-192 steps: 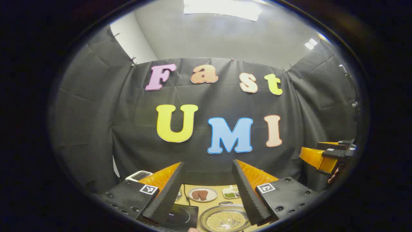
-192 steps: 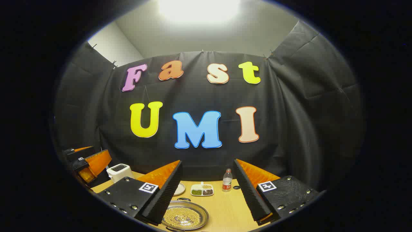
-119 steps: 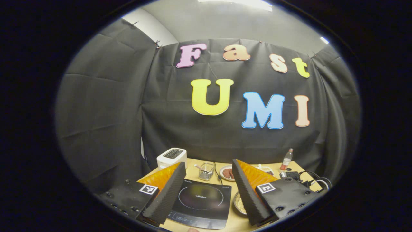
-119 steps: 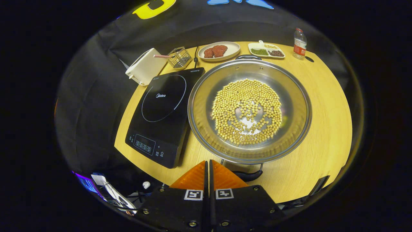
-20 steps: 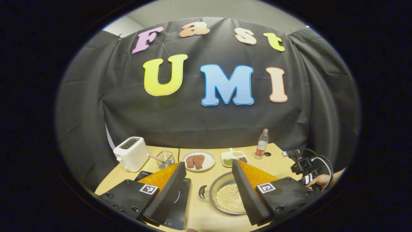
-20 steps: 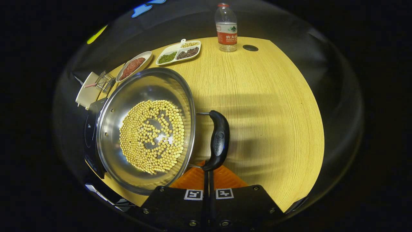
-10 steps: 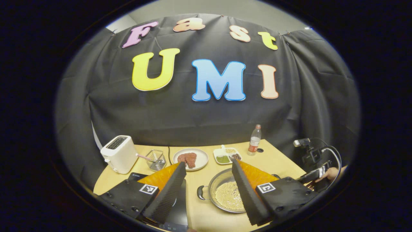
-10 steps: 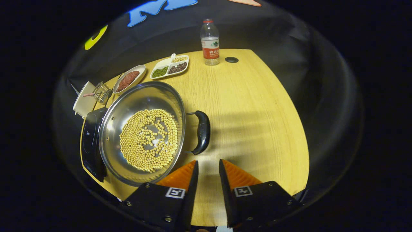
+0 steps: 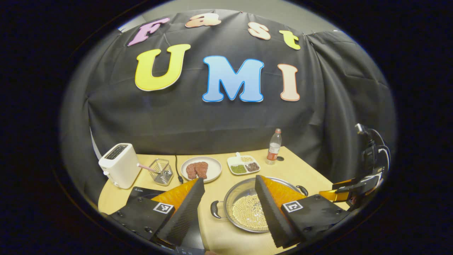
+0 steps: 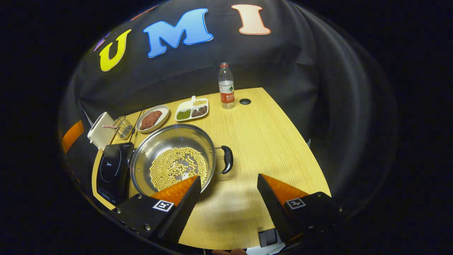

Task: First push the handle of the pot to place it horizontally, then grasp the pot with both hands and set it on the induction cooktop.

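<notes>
- right gripper (image 10: 226, 193): jaws now wide apart, holding nothing, lifted back off the tabletop (image 10: 279, 141). A second ago they were closed and pressed against the pot's right handle (image 10: 227, 159); half a second ago they had only just begun to part.
- left gripper (image 9: 229, 202): jaws wide, empty, hanging above the near edge of the tabletop. It has tipped down over the last second, so more of the table is in sight.
- pot (image 10: 173, 159): sits on the tabletop just right of the cooktop (image 10: 112, 170), not on it. Handles now lie left-right; six seconds ago they pointed near-far. Soybeans (image 10: 178, 167) are spread across the bottom.
- My read: the push step is done. Next is a two-handed grab, one gripper per handle, then a short lift left onto the cooktop. Both grippers are well clear of the handles.
- Risk: loose beans will slide if the pot tilts in the lift.
- Writing: the cooktop has a small white logo in its ring, too small to make out. The water bottle (image 10: 225, 86) at the far edge has a red label, unreadable.
- Farther back: toaster (image 9: 116, 164), wire basket (image 9: 161, 171), plate of meat (image 9: 201, 169), divided dish (image 9: 244, 165).
</notes>
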{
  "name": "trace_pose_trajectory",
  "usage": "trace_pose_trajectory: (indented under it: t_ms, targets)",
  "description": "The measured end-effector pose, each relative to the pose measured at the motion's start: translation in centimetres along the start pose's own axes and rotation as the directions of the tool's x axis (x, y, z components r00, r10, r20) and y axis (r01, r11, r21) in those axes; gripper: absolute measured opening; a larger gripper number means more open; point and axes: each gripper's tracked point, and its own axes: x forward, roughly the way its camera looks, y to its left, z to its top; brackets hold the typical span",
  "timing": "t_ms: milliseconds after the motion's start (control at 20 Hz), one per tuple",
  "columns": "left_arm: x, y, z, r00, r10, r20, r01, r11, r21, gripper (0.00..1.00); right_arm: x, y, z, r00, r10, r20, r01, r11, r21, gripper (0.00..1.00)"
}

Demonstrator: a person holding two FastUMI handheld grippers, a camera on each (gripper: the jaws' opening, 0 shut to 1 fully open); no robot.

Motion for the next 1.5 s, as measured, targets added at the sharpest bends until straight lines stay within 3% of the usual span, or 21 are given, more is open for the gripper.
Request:
trace_pose_trajectory:
  t_ms: [300,400,650,950,1100,1200,1500]
  targets:
    - [2.7,1.2,-5.4,0.997,0.024,-0.068,-0.024,1.000,-0.007,0.99,2.0,1.1,0.9,0.998,0.024,0.065,-0.026,0.999,0.036,0.99]
    - [3.7,1.5,-7.1,0.995,0.031,-0.097,-0.032,0.999,-0.014,0.94,2.9,1.1,0.8,0.998,0.023,0.066,-0.026,0.999,0.041,0.99]
    - [7.2,1.9,-10.7,0.986,0.038,-0.161,-0.040,0.999,-0.008,0.99,5.6,1.0,-0.4,0.999,0.016,0.037,-0.018,0.998,0.054,0.99]
    - [10.8,3.1,-15.3,0.968,0.063,-0.243,-0.064,0.998,0.004,0.94,8.8,0.9,-1.2,1.000,0.010,0.011,-0.011,0.999,0.042,0.99]
    - [12.4,3.9,-17.3,0.956,0.075,-0.283,-0.077,0.997,0.004,0.94,10.1,1.1,-1.5,1.000,0.008,-0.005,-0.008,0.999,0.038,0.99]
    - [13.3,4.1,-18.1,0.950,0.076,-0.302,-0.080,0.997,-0.001,0.99,11.0,1.2,-1.5,1.000,0.004,-0.011,-0.003,0.999,0.037,0.99]
    - [15.2,3.7,-19.8,0.942,0.078,-0.326,-0.074,0.997,0.024,0.96,14.0,1.2,-2.1,0.999,-0.029,-0.018,0.028,1.000,-0.007,0.99]
